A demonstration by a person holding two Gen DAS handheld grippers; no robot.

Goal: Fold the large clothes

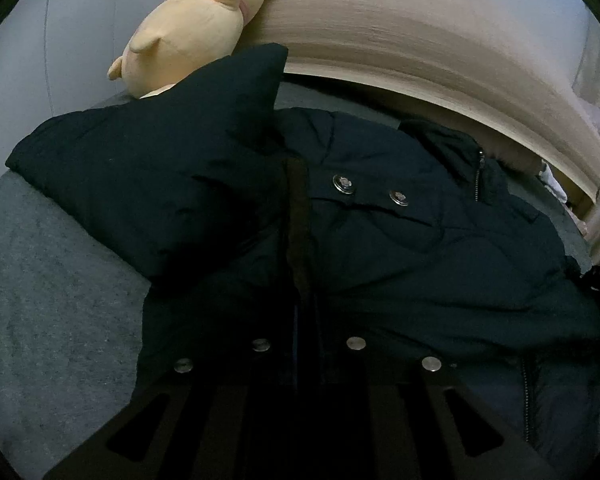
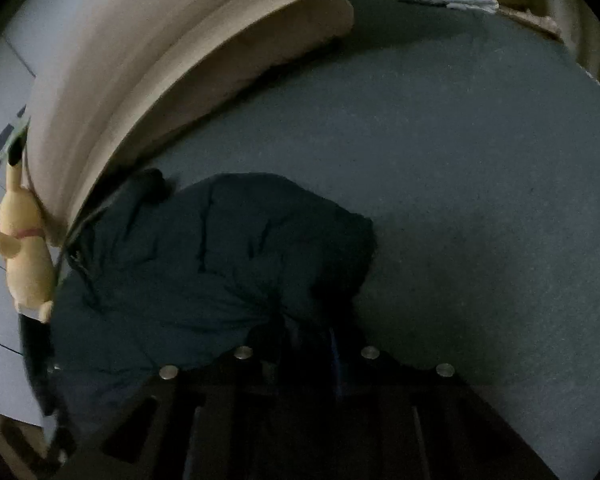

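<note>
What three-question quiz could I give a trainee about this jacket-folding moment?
1. True or false: the plush toy lies on top of the dark jacket.
2. Multiple choice: the two metal snaps sit on (a) the bedsheet, (b) the jacket, (c) the headboard.
3. Fill in: the jacket rests on a ___ bedsheet.

Key: 1 false, it lies beyond the jacket, by the wooden headboard. 2 b. 3 grey.
</note>
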